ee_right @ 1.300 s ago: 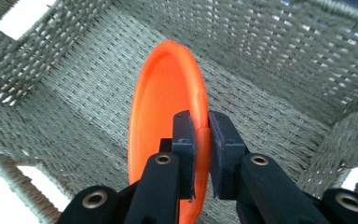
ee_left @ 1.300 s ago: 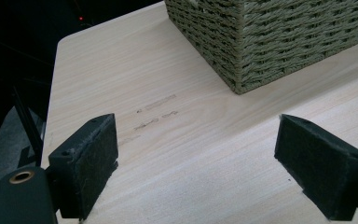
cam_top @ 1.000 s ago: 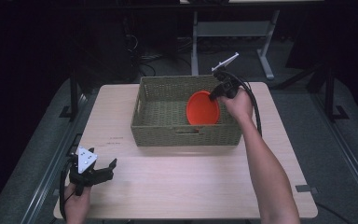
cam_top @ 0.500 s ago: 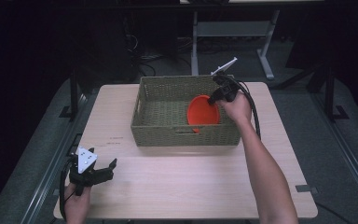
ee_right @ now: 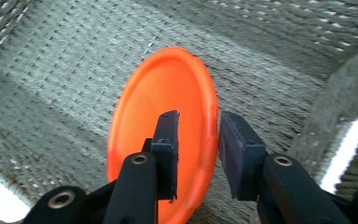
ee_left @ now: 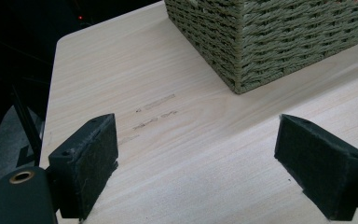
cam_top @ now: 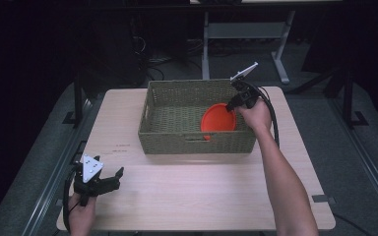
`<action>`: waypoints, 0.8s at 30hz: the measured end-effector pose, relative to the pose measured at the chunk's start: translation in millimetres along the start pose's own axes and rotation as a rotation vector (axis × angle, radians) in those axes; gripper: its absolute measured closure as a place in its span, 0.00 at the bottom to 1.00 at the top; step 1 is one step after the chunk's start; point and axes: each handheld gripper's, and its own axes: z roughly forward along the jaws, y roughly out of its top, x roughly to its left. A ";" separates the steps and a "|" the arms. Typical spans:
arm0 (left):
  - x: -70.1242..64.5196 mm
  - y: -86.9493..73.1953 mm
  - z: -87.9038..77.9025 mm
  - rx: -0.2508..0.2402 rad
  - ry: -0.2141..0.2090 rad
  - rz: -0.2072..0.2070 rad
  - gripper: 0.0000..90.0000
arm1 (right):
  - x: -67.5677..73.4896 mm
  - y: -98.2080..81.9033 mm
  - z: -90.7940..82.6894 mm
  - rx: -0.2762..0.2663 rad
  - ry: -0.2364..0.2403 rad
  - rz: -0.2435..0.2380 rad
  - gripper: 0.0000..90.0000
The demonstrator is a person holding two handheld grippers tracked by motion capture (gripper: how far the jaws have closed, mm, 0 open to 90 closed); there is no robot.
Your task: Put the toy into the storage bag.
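- An orange plate (ee_right: pixel 163 135) lies inside a woven green basket (cam_top: pixel 177 137), toward the basket's right end, its far edge tipped up against the weave.
- In the right gripper view the plate's rim runs between the two black pads (ee_right: pixel 168 140): one pad sits over the plate's hollow, the other just outside the rim. A narrow gap shows between the outer pad and the rim, so I cannot tell whether the jaws grip the plate or merely straddle its edge.
- The right gripper (cam_top: pixel 232 104) reaches down over the basket's right wall, held by a hand (cam_top: pixel 255 115) at the basket's far right corner.
- The basket stands on a pale wooden table (cam_top: pixel 202 191), and the plate is all I can see in it.
- The left gripper (cam_top: pixel 112 178) rests low near the table's front left corner, well apart from the basket, its jaws spread wide with bare tabletop between the pads (ee_left: pixel 88 163).
- The basket's near corner (ee_left: pixel 242 70) shows beyond those fingers, not touching them.
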 end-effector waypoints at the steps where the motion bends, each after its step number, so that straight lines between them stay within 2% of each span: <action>1: -0.1 0.0 0.0 -0.001 0.000 0.000 0.14 | -1.0 -0.5 -1.1 -0.009 -0.001 0.005 0.77; 3: -0.2 0.1 -0.1 0.002 0.000 0.002 0.14 | -2.6 -0.7 -3.2 -0.026 0.031 0.026 0.77; 10: 0.4 0.4 0.5 -0.001 0.003 -0.008 0.14 | 1.6 -0.4 -0.1 -0.014 0.063 0.013 0.73; 13: 1.9 0.5 1.6 0.004 0.004 -0.010 0.14 | 4.3 -0.1 3.5 -0.004 0.101 -0.002 0.71; 15: 2.1 0.5 2.0 0.007 0.005 -0.010 0.14 | 6.8 0.6 3.9 0.001 0.101 -0.017 0.70; 17: 2.1 0.3 1.9 0.007 0.006 -0.012 0.14 | 7.3 0.9 3.2 -0.009 0.121 -0.019 0.70; 24: 2.3 0.0 1.0 0.006 0.005 -0.009 0.14 | 7.4 -1.3 -0.9 -0.017 0.147 -0.013 0.63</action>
